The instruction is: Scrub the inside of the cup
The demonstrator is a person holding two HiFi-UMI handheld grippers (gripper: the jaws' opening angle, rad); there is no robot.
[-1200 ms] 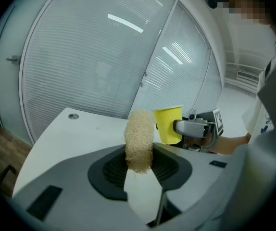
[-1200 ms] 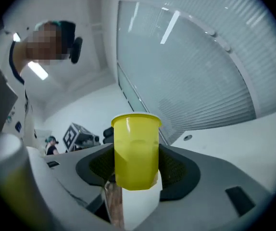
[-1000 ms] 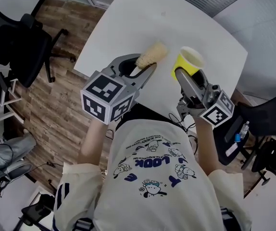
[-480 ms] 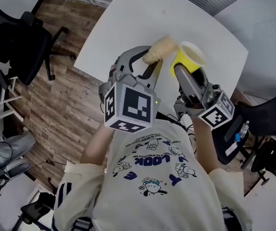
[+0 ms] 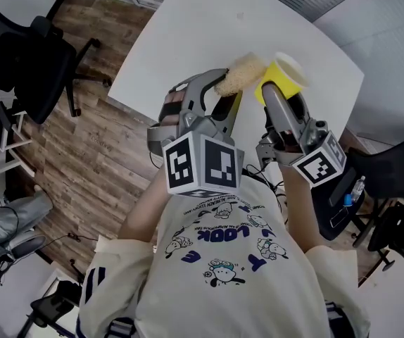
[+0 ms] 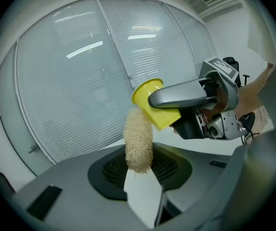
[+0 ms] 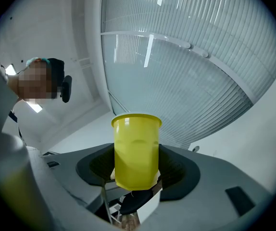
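left to right: my left gripper [image 5: 212,97] is pinched on the base of a pale fibrous scrubber [image 5: 241,72], which stands out beyond the fingertips. the scrubber's far end lies at the rim of the yellow cup [image 5: 281,79]; i cannot tell whether the two touch. my right gripper [image 5: 283,115] is clamped across the cup's lower wall, holding it off the white table [image 5: 188,34], above the table's near edge, with the mouth turned away from me. step in hand, as i judge it: lining the scrubber up with the mouth, none of it inside yet. the next move calls for bringing the scrubber in line with the cup's axis, pushing it past the rim, and keeping my right grip firm while i twist.
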